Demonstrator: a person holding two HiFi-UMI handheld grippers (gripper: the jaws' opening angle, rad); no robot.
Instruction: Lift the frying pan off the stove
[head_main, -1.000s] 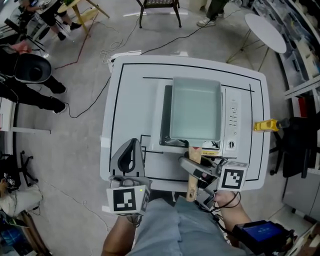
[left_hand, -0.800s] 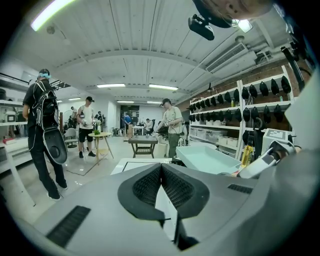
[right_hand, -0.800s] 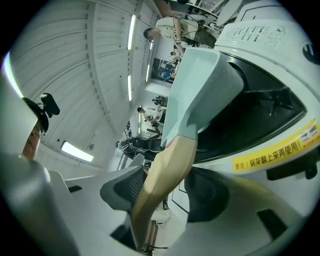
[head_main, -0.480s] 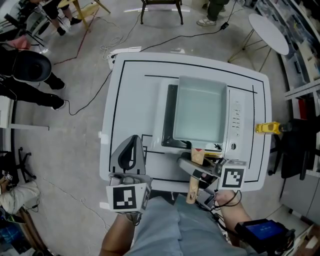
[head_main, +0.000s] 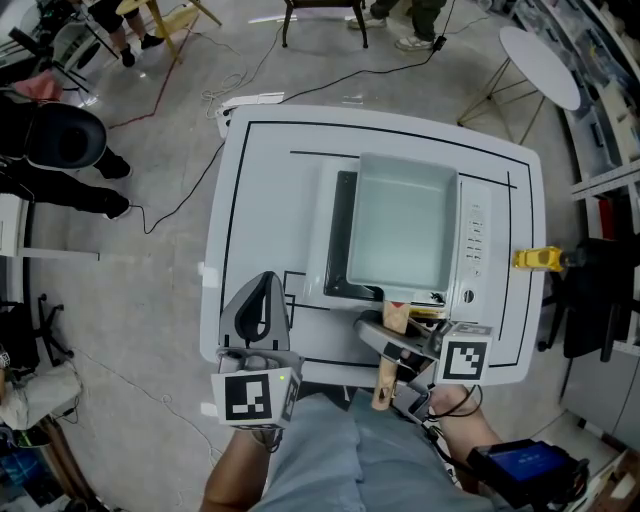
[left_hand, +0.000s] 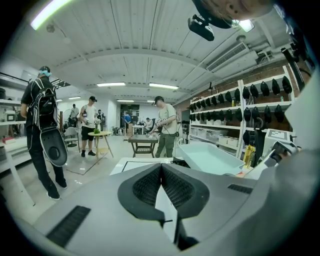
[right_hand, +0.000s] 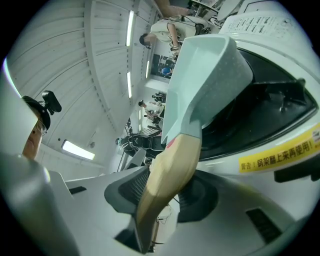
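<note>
A pale green rectangular frying pan (head_main: 402, 222) sits on the white induction stove (head_main: 478, 240) in the middle of the white table. Its wooden handle (head_main: 388, 350) sticks out toward me over the table's near edge. My right gripper (head_main: 385, 340) has just been closing its jaws, and the handle (right_hand: 170, 175) lies between them with both pads against the wood. In the right gripper view the pan (right_hand: 200, 75) rests low on the stove (right_hand: 270, 145). My left gripper (head_main: 262, 290) hovers at the table's near left, shut with nothing in it (left_hand: 161, 167).
A yellow object (head_main: 535, 258) sticks out at the table's right edge. A round white side table (head_main: 535, 60) stands at the back right and a dark bench (head_main: 320, 15) behind the table. People stand at the left, and cables cross the floor. A black chair (head_main: 590, 290) is on the right.
The pan, the left gripper and the right gripper keep their places. The head view has shifted slightly. The right gripper's jaws look a little narrower round the handle.
</note>
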